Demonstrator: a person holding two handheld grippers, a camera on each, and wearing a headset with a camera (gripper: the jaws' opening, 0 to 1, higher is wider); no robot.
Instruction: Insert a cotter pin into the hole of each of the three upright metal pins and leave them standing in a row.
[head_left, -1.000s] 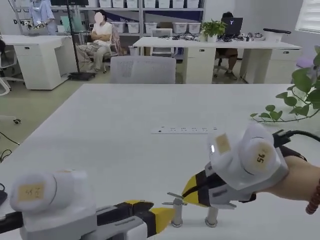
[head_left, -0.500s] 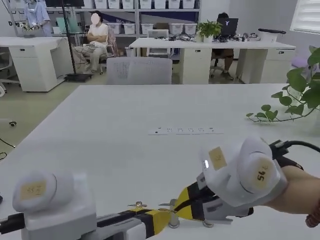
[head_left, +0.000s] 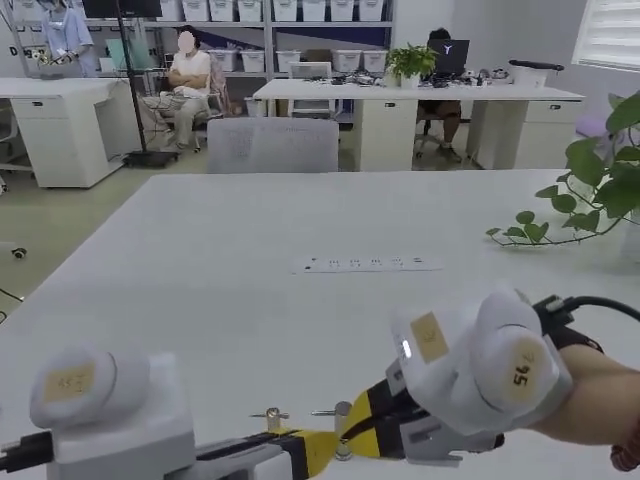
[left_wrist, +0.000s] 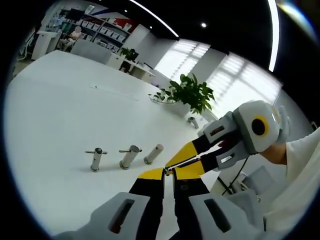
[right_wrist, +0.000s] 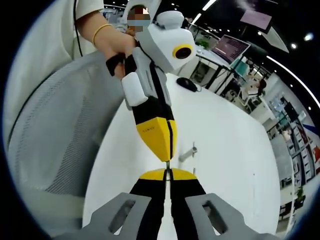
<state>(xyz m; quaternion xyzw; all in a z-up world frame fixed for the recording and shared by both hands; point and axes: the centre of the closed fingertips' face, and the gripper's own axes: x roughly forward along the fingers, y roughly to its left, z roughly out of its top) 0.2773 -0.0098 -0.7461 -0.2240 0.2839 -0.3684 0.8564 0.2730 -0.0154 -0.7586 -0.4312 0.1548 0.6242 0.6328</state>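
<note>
Three upright metal pins stand in a row on the white table. The left pin and the middle pin each carry a cotter pin across the top; the right pin shows none. My left gripper and right gripper meet tip to tip in front of the row, both with jaws together. A thin cotter pin shows between the two tips. In the head view two pins stand just behind the joined tips, and the right gripper's body hides what is past them.
A power strip lies mid-table. A trailing green plant stands at the table's right edge. A grey chair back sits at the far edge, with desks, shelves and seated people beyond. A chair is near the person.
The head view has shifted, so the pins sit further left in it. The two grippers' tips, apart a second ago, now touch in front of the pins.
</note>
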